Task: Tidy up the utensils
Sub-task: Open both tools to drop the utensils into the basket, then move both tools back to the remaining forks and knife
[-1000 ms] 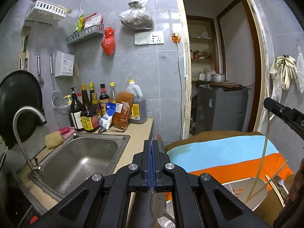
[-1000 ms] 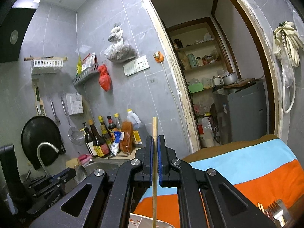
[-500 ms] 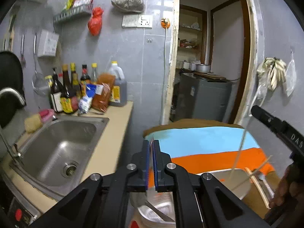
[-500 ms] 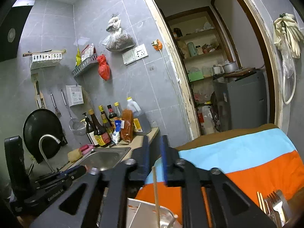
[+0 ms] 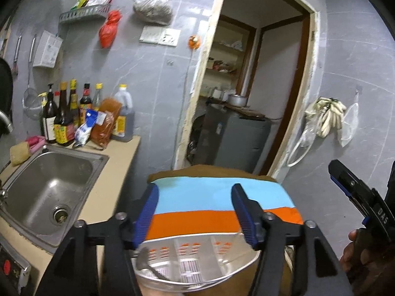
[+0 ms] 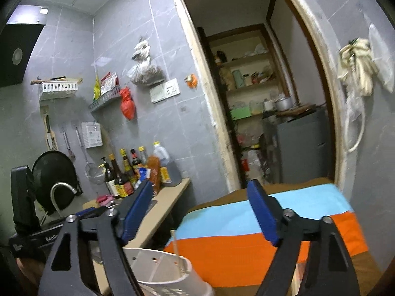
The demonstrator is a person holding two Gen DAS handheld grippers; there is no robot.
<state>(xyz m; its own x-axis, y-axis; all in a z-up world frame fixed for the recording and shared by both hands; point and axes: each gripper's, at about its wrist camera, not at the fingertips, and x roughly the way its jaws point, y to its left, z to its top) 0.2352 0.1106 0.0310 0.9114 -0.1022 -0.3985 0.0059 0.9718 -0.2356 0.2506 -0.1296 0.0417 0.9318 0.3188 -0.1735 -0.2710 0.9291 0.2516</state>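
I had just spread both claws wide: the left claw (image 5: pixel 195 212) released its spoon (image 5: pixel 148 266), the right claw (image 6: pixel 202 212) its chopstick (image 6: pixel 175 246), both now in the white holder (image 6: pixel 158 268) directly below.

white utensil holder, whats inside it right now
Inside the white utensil holder, a metal utensil lies at its left side, and a chopstick stands up above its rim. The bottom is partly hidden by the open left gripper.
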